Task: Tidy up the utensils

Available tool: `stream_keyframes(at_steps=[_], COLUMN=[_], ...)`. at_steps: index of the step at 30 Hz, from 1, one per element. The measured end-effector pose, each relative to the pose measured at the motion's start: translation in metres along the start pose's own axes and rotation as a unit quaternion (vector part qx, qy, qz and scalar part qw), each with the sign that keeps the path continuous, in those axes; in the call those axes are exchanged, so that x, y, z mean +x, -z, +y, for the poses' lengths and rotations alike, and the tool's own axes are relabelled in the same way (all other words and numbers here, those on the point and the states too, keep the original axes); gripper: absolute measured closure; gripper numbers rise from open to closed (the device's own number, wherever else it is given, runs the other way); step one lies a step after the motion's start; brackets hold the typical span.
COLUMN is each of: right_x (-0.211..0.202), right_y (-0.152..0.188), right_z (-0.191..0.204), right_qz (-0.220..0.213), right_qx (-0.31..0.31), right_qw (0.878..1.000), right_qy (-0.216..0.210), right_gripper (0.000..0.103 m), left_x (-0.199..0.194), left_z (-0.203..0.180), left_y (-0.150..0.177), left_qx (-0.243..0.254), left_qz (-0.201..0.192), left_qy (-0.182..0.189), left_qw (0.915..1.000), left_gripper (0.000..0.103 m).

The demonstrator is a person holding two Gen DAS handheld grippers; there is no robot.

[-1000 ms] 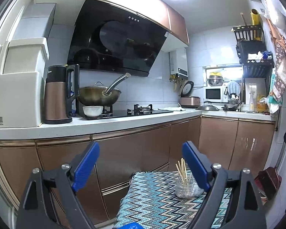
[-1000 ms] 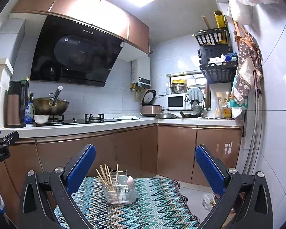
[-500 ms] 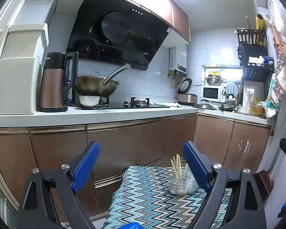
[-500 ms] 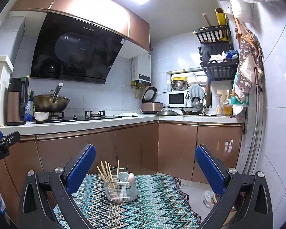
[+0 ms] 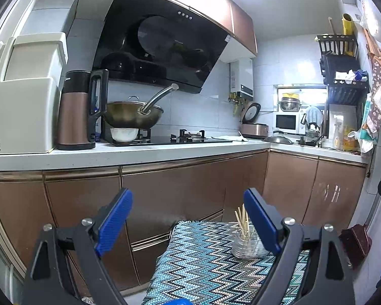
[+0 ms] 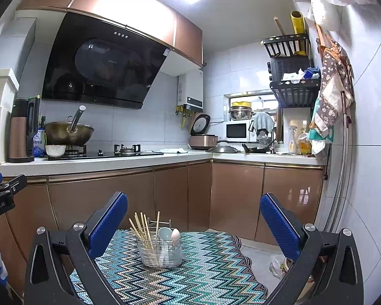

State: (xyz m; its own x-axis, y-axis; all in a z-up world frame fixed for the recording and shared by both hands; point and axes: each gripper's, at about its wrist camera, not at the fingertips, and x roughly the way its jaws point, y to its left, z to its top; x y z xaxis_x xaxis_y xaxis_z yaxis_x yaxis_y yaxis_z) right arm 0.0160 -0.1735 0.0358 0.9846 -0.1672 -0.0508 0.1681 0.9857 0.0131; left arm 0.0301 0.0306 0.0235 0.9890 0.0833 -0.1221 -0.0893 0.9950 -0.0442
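A wire utensil holder [image 6: 161,250] stands on a zigzag-patterned cloth [image 6: 190,279]. It holds wooden chopsticks [image 6: 142,228] and two pale spoons [image 6: 169,235]. My right gripper [image 6: 194,218] hovers open, above and in front of the holder, with nothing between its blue pads. From the left wrist the same holder [image 5: 247,245] appears partly hidden behind the right finger of my left gripper [image 5: 188,214], which is also open and empty. The chopsticks [image 5: 242,219] stick up beside that finger.
Brown cabinet fronts [image 6: 129,198] and a white counter [image 6: 114,162] run behind the cloth-covered surface. On the counter stand a kettle [image 5: 78,111], a wok [image 5: 133,114] on the hob and a white bowl [image 5: 124,134]. The left gripper's body [image 6: 0,198] shows at the right view's left edge.
Both cameras have drifted a little; the holder sits slightly lower in the left view. Both grippers stay open and empty.
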Motion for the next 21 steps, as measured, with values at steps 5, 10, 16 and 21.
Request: stream_keyframes(at_steps=[5,10,16,21], right_x=[0.0012,0.0047,0.0054,0.0049], right_y=[0.0015,0.0038,0.0046,0.0047], right_z=[0.0010,-0.0012,-0.0015,-0.0015], right_qz=[0.002,0.007,0.007,0.006], right_qx=[-0.001,0.002,0.003,0.004], right_qw=[1.000,1.000,1.000,1.000], right_qy=[-0.001,-0.001,0.003,0.001], right_gripper=[0.000,0.000,0.000,0.000], left_x=[0.0011,0.0014,0.0008,-0.0002], left_z=[0.0007,0.0016,0.0016,0.0008], left_y=[0.0006,0.0003,0.0016,0.0029], left_qx=[0.000,0.000,-0.001,0.001], left_qz=[-0.001,-0.001,-0.002,-0.004], left_qy=[-0.001,-0.001,-0.005,-0.008], left_qw=[1.0000,1.0000,1.0000,1.0000], left_gripper=[0.014,0.014,0.014,0.014])
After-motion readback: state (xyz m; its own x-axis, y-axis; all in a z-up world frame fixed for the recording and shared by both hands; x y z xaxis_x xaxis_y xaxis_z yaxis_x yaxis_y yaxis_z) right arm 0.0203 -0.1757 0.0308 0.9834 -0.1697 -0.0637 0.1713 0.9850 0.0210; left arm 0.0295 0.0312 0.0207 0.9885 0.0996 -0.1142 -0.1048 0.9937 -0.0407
